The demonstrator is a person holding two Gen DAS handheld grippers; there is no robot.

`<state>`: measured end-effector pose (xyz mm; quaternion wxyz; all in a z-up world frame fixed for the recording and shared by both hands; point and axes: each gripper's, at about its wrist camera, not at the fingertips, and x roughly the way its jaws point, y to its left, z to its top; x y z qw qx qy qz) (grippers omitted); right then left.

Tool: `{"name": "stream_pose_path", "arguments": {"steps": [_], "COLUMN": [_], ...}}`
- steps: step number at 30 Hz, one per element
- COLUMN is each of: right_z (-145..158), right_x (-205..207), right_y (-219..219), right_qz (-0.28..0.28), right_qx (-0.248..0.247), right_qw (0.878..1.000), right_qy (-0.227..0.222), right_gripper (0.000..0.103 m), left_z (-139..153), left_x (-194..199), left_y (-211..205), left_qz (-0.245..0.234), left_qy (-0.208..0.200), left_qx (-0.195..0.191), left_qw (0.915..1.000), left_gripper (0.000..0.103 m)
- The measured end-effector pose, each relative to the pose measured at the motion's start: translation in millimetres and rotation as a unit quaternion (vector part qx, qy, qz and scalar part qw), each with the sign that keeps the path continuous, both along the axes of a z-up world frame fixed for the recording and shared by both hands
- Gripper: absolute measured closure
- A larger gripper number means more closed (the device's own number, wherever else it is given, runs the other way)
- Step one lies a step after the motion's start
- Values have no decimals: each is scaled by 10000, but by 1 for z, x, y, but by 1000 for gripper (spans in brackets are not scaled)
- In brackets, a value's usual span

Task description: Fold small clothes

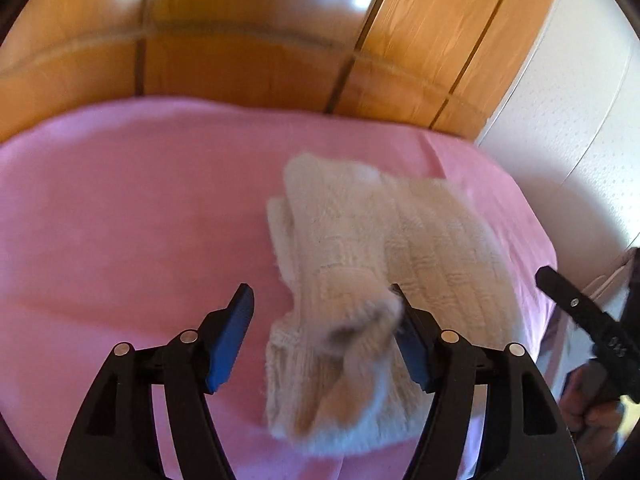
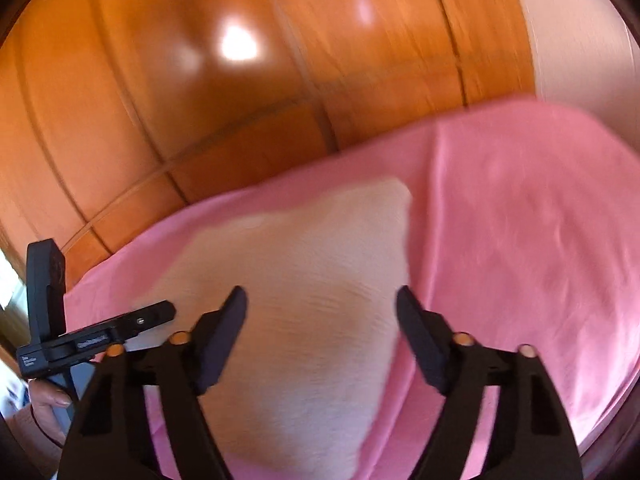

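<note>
A cream knitted garment (image 1: 380, 240) lies folded over on the pink cloth (image 1: 120, 200). In the left wrist view my left gripper (image 1: 320, 292) stands open just above its near end. A blurred flap of the knit (image 1: 360, 332) hangs against the right finger's blue pad, and the left pad is bare. In the right wrist view the picture is blurred. There my right gripper (image 2: 322, 292) is open above the garment (image 2: 300, 280), with nothing pinched between its fingers. Each gripper shows at the edge of the other's view.
Glossy wooden panels (image 1: 240, 40) rise behind the pink cloth's far edge. A white wall (image 1: 580, 120) stands to the right. A person's hand (image 2: 48, 396) holds the left gripper's handle (image 2: 100, 332) at the left of the right wrist view.
</note>
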<state>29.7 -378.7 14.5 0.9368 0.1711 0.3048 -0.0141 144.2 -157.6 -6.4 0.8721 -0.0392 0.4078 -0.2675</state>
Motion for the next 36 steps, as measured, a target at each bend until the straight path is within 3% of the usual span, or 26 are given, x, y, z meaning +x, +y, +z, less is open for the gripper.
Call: {"name": "stream_pose_path", "arguments": {"steps": [3,5,7,10,13,15,17,20,26,36], "right_z": [1,-24,-47,-53,-43,-36,-27,-9,-1,-2], "right_x": [-4,-4,-4,-13,-20,-21,-26,-28,-27,-39], "right_y": [22,42,56,66,65,65,64,70,77,99], "right_qz": [286,392,281,47,13,-123,-345,-785,-1295,-1437], "right_qx": [-117,-316,-748,-1037,-796,-682,-624,-681,-711,-1145], "right_qw": [9994,9967,9920,9903,9929,9941,9950,9930,9871,9818], "right_qy": [161,636,980,922,889,831,696,563,611,486], "right_gripper": [49,49,49,47,30,25,11,3,2,2], "left_z": [-12,-31,-38,-27,-9,1,11,20,32,31], "left_x": [-8,-5,-4,-12,-22,-28,-40,-55,-87,-107], "left_y": [-4,-8,-8,-7,-2,5,14,23,42,56], "left_qz": [57,77,160,238,318,422,610,766,1009,1180], "left_qy": [-76,112,144,18,-318,-471,-662,-782,-1054,-1086], "left_qx": [510,824,817,805,843,755,643,610,580,578], "left_qw": [9987,9965,9964,9965,9954,9951,9939,9921,9876,9854], "left_gripper": [36,34,33,33,32,25,22,18,13,9]}}
